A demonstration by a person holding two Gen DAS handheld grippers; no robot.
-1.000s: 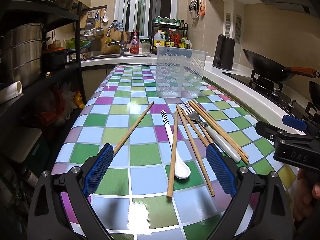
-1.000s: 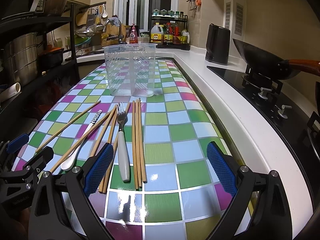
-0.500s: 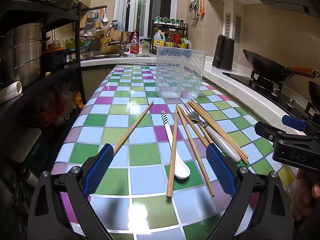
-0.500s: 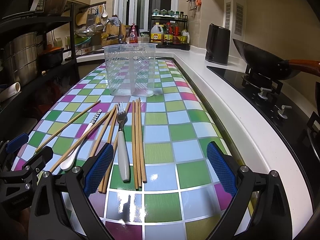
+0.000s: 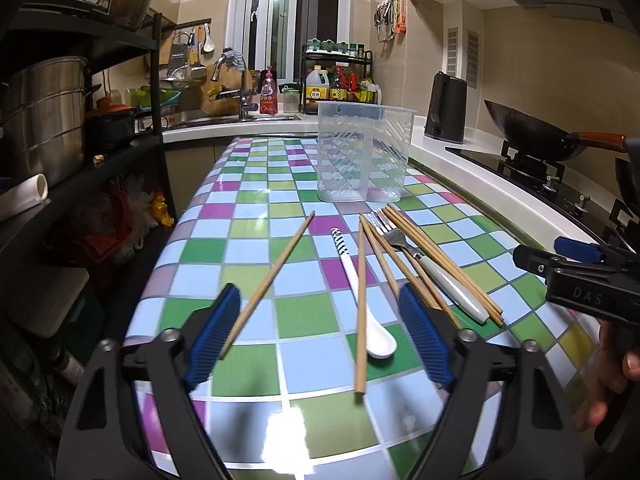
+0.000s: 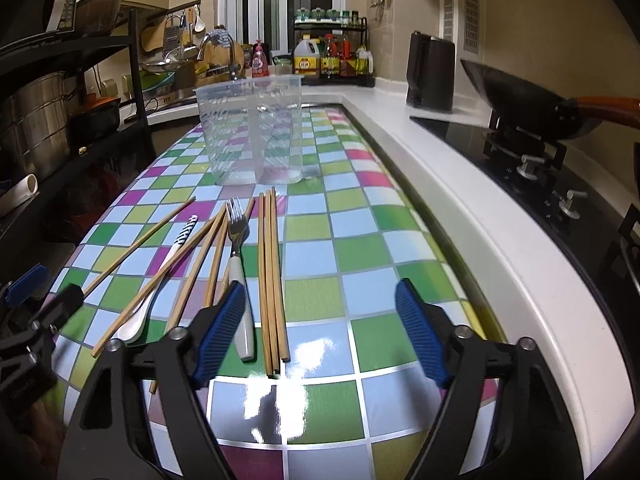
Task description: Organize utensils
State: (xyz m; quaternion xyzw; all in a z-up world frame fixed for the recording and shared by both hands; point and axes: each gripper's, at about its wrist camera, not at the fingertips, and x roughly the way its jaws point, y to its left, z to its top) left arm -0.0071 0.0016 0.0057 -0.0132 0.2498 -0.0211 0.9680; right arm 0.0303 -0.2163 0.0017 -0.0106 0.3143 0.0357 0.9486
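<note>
Several wooden chopsticks [image 5: 360,304] [image 6: 268,276], a white spoon [image 5: 370,308] [image 6: 134,322] with a striped handle and a fork [image 5: 436,276] [image 6: 238,264] with a white handle lie on the checkered counter. A clear plastic utensil holder [image 5: 360,152] [image 6: 252,132] stands upright behind them. My left gripper [image 5: 320,336] is open and empty, low over the near ends of the chopsticks and spoon. My right gripper [image 6: 318,328] is open and empty, just right of the fork and three side-by-side chopsticks.
A black shelf rack [image 5: 60,128] with steel pots stands left of the counter. A sink and bottles [image 5: 340,84] are at the back. A black kettle [image 6: 430,72], a white ledge, a stove and a wok [image 6: 528,104] lie to the right.
Both grippers have tipped slightly forward and closer to the utensils. Nothing on the counter has moved.
</note>
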